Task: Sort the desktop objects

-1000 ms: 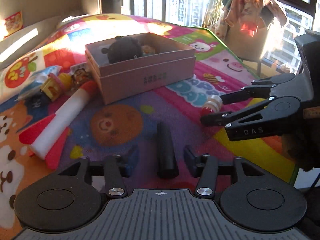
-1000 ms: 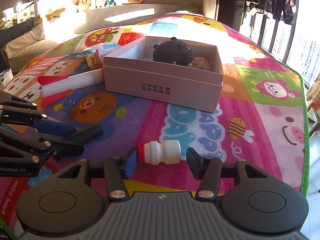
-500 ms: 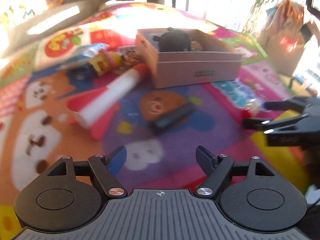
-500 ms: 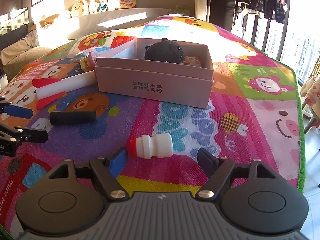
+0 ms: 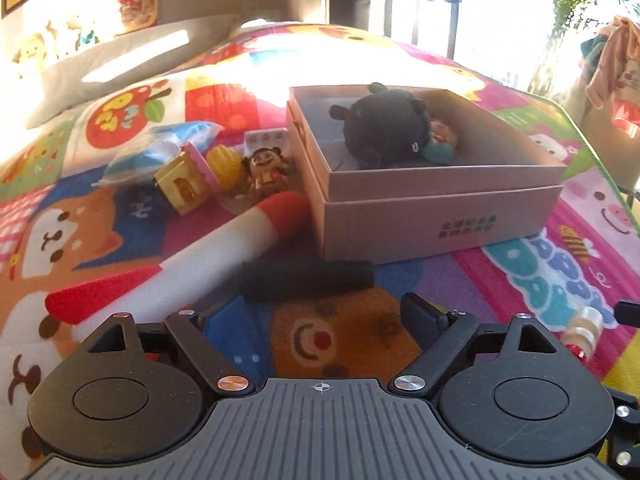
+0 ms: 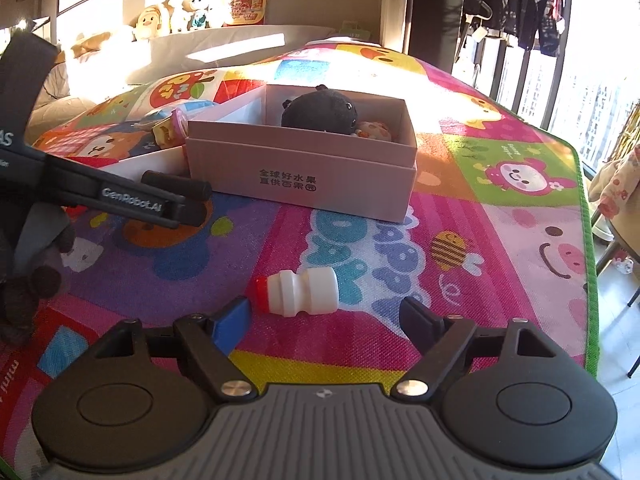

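A second ago the black cylinder (image 5: 306,280) was standing end-on between the left gripper's (image 5: 316,312) jaws; now it is lying crosswise on the play mat (image 5: 460,276), just ahead of those jaws and free of them. The jaws are opening, spread wide with nothing between them. The right gripper (image 6: 326,316) is sitting where it was, its jaws also opening; the small white bottle (image 6: 298,292) with the red cap is lying on its side on the mat between the fingertips, closer to the blue pad, and neither pad is pressing on it.

The pink box (image 5: 432,204) is resting just beyond the cylinder, holding a black plush toy (image 5: 384,124) and a small colourful figure beside it. To the box's left, a red-and-white foam rocket (image 5: 208,256) is lying diagonally, its red nose near the box's corner and its body just beside the cylinder's left end. Behind the rocket, a yellow toy house (image 5: 182,182), a little doll (image 5: 266,170) and a blue-and-white packet (image 5: 160,148) are clustering together.
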{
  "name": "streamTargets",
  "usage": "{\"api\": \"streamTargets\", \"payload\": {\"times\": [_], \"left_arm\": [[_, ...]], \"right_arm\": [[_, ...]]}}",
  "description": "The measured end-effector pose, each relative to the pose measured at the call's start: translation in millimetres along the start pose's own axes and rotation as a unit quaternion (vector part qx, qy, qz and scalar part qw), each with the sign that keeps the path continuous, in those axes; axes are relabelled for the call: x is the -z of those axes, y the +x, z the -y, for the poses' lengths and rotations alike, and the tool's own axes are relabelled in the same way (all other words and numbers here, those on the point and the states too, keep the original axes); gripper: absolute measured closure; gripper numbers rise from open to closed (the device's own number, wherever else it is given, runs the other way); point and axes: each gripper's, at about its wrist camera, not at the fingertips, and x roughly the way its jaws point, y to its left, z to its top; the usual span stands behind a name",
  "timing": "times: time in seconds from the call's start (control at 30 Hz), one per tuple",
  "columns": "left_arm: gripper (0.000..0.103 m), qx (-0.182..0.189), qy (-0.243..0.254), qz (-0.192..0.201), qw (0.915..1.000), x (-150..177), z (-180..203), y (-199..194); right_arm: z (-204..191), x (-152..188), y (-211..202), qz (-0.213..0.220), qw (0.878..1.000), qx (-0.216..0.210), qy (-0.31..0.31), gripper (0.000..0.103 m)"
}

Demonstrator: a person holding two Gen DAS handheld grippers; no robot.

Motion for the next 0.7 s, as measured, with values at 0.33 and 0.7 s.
{"api": "streamTargets", "payload": {"times": [0.33,0.7], "left_arm": [[0.022,0.023,0.018,0.007,0.9995,-8.6,-11.0,12.2],[0.022,0.072,0.013,-0.007,0.9973,26.0,-10.4,-40.1]], "right_arm": [[-0.9,-5.2,7.0,-0.014,1.000,-0.023,-0.006,0.021],[-5.7,-17.6,13.6,-0.022,0.999,-0.027,-0.007,0.033]]}}
